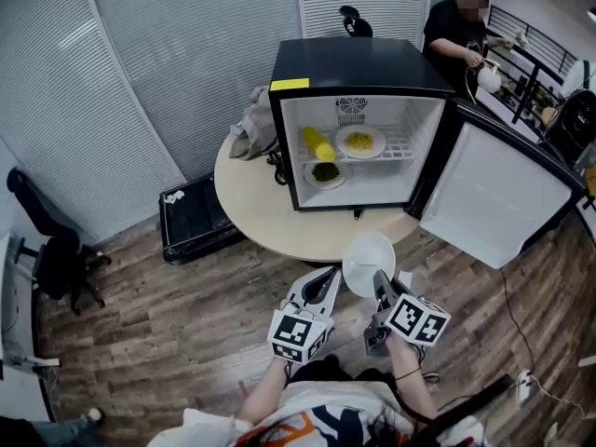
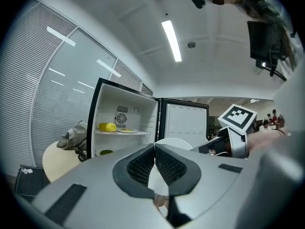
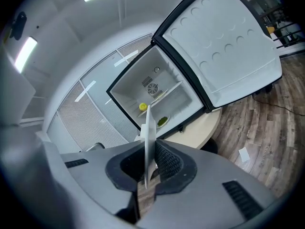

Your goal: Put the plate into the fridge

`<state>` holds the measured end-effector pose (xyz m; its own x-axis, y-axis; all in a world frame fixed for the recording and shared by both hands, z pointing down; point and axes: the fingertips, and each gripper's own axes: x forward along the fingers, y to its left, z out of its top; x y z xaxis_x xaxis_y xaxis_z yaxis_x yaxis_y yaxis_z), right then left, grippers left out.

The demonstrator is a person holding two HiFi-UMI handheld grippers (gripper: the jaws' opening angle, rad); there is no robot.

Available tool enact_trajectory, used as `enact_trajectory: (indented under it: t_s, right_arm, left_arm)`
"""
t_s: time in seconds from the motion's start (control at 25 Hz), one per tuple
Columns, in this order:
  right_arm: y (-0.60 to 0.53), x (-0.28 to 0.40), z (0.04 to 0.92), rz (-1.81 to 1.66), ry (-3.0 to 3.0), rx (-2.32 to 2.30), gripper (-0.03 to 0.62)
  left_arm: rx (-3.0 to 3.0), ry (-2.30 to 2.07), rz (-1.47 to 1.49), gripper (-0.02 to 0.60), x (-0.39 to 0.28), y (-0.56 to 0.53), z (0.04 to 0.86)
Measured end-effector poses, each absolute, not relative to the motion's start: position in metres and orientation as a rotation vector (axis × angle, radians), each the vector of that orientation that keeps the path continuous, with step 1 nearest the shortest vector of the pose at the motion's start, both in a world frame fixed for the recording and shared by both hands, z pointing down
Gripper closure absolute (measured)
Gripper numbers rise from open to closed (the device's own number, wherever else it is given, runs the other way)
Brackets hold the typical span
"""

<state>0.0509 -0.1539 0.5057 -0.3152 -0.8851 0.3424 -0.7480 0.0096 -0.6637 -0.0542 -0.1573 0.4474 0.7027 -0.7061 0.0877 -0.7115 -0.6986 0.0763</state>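
A white empty plate [image 1: 368, 262] hangs over the floor just in front of the round table [image 1: 251, 203]. My right gripper [image 1: 381, 285] is shut on its near rim. In the right gripper view the plate [image 3: 148, 123] stands edge-on between the pads of the right gripper [image 3: 150, 149]. My left gripper [image 1: 328, 277] is beside it on the left, shut with nothing in it; its jaws meet in the left gripper view [image 2: 155, 148], with the plate [image 2: 177, 142] behind them. The black mini fridge [image 1: 354, 73] stands on the table, door [image 1: 498, 194] swung open to the right.
On the fridge's upper shelf lie a yellow corn cob [image 1: 318, 143] and a plate of yellow food [image 1: 359, 142]; a dish of green food [image 1: 325, 172] sits below. A grey cloth [image 1: 253, 124] lies left of the fridge. A black box [image 1: 191, 217] is on the floor, a person [image 1: 461, 40] behind.
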Motion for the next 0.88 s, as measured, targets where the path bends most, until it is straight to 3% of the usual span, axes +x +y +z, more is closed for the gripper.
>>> enact_trajectory:
  t_s: [0.88]
  right_arm:
    - [-0.194,0.038,0.513,-1.225,2.128,-1.758,0.564]
  left_arm:
    - [2.725,-1.190,0.075,0.569,-0.079,-0.191,0.468]
